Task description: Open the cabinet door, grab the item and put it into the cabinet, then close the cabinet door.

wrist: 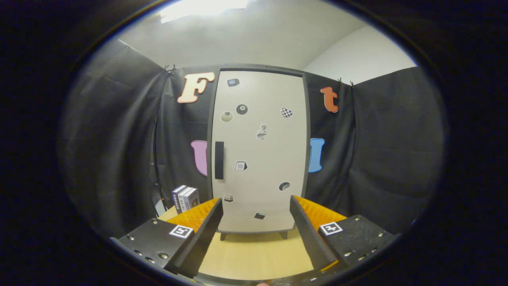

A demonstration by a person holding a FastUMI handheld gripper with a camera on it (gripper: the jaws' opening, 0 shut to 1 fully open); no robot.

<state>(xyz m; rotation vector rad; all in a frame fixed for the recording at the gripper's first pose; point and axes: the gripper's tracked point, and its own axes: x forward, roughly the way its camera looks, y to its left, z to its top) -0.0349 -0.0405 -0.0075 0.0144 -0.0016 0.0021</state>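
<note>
Cabinet (pixel 260 151): door (pixel 262 119) closed, handle (pixel 219 160) at nine o'clock. Boxed item (pixel 185 198) on worktop (pixel 254 254), outside, at cabinet's eight o'clock. Tool (pixel 256 222): fingers apart, empty, facing door. Step: opening; item remains outside. Next: reach handle.

Tongs (pixel 256 214) level, fingers (pixel 206 230) spread wide apart, nothing between them.

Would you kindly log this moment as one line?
cabinet door: shut | boxes: beside cabinet, on table | gripper: jaws open, empty
</note>
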